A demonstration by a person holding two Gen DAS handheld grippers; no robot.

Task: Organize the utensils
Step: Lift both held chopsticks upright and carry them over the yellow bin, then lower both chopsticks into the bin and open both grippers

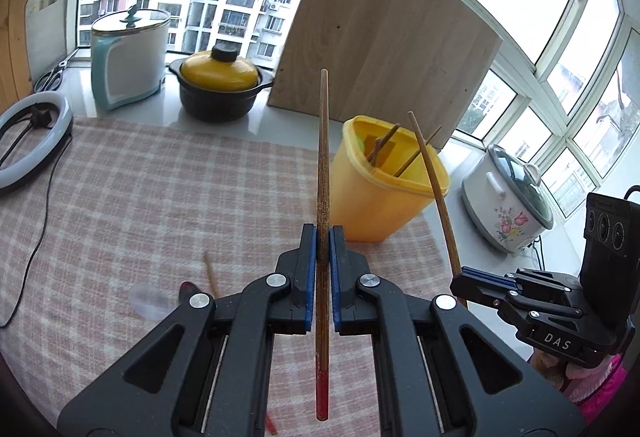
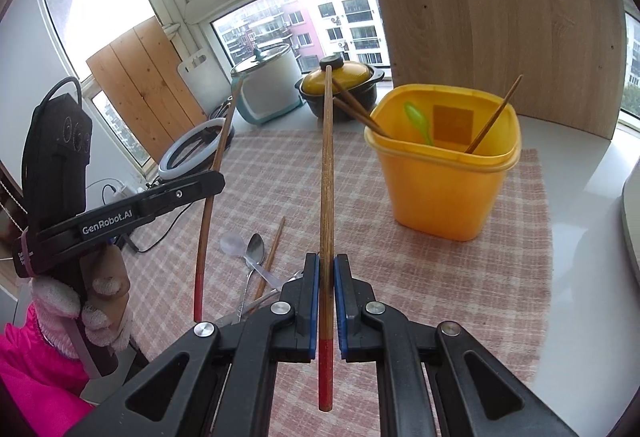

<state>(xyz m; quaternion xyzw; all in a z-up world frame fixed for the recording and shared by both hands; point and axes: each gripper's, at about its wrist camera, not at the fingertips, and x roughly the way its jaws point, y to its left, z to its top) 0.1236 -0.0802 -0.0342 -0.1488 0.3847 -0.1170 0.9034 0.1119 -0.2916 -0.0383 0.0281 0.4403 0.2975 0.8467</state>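
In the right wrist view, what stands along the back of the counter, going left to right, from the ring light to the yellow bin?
Ring light → white electric cooker → black pot with yellow lid → yellow bin.

- Wooden chopstick (image 2: 326, 173), matt grain, red-painted end.
- Yellow tub (image 2: 444, 173) of smooth, slightly glossy plastic.
- Checked cloth (image 2: 420, 277), woven, matt.
- Metal spoon (image 2: 254, 249), shiny.
- Pale wood-grain board (image 2: 496, 17), matt.
- Gripper pads (image 2: 314, 301) of blue rubbery plastic on matt black arms.
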